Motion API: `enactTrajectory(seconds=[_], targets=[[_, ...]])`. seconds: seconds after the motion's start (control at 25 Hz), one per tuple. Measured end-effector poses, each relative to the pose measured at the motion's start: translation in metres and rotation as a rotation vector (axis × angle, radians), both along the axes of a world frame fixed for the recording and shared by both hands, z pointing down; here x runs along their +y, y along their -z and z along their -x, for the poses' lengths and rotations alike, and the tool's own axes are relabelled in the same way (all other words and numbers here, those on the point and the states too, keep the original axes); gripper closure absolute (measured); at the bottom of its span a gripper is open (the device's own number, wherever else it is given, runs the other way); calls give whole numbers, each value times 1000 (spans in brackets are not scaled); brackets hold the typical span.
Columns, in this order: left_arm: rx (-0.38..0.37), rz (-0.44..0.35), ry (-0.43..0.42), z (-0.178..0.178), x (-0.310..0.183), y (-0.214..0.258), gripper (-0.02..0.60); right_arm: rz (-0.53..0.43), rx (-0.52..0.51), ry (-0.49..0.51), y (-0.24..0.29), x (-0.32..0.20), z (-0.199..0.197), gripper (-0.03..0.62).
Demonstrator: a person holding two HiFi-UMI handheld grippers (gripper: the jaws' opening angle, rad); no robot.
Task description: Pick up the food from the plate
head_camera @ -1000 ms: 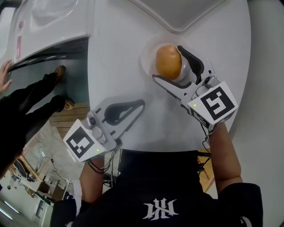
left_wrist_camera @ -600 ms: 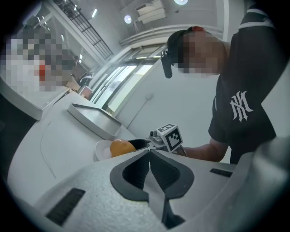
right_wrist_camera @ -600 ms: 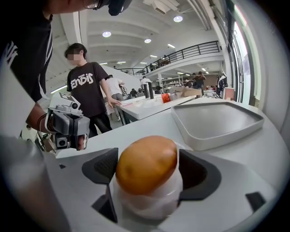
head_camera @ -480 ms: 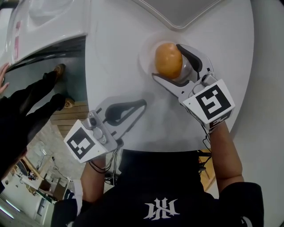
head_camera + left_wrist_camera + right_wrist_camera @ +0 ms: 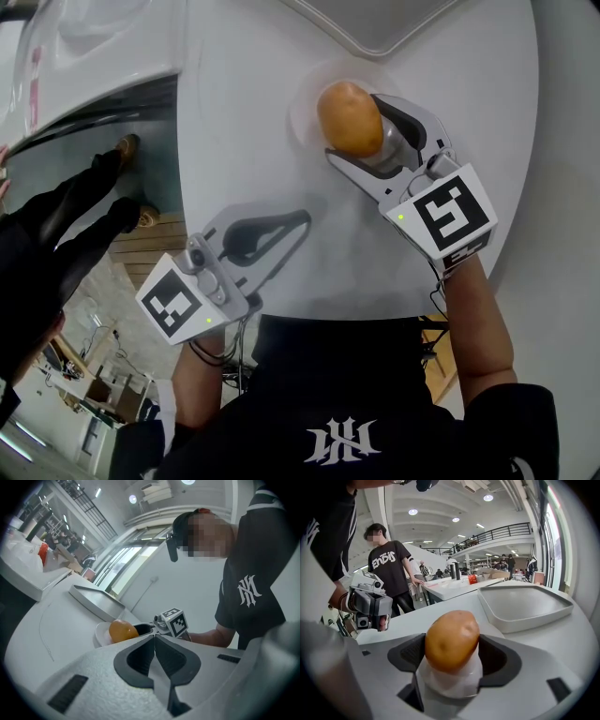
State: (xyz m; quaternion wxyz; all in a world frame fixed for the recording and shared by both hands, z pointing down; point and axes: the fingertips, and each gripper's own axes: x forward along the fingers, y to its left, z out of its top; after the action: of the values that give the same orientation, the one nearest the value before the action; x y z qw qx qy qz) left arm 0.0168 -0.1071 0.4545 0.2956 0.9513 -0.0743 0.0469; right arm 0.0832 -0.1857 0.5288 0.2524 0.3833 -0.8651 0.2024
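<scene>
A brown potato [image 5: 349, 119] stands on end over a small white plate [image 5: 305, 105] at the far side of the round white table [image 5: 244, 103]. My right gripper [image 5: 354, 127] reaches around it. Its jaws are closing, and in the right gripper view both pads touch the sides of the potato [image 5: 451, 640] above the plate [image 5: 450, 686]. My left gripper [image 5: 302, 220] rests low over the near left of the table, shut and empty. The left gripper view shows the potato [image 5: 123, 631] beyond the left gripper [image 5: 154, 637], whose jaw tips meet.
A grey tray [image 5: 394, 28] lies at the table's far edge, just past the plate. A white counter [image 5: 94, 47] stands to the left across a gap of floor. A person in black [image 5: 56, 225] stands there, and another person [image 5: 389, 573] stands farther off.
The right gripper's jaws have narrowed onto the potato. The potato has tipped up and shifted a little up and left in the head view. The left gripper has stayed put.
</scene>
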Motion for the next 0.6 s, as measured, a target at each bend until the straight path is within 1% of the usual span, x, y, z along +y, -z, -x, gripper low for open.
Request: enactTrajectory(seconds=[0.12,0.28,0.44,0.52,0.6], targets=[[-2,1,-2,1,5,6,572,-8,3,-9,9,3,-1,246],[-5,21,10,0,0,-11,572,-7,-15,-20,1,-3,-5,247],[2,16,28,5,1,-10,572,-19,-25,2,13,-2,-1,247],[25,27,44,9,2,-7,572,-33,-23,20,25,0,4,247],[58,28,78,17,1,-1,572,-56,-16,37,36,2,10,247]])
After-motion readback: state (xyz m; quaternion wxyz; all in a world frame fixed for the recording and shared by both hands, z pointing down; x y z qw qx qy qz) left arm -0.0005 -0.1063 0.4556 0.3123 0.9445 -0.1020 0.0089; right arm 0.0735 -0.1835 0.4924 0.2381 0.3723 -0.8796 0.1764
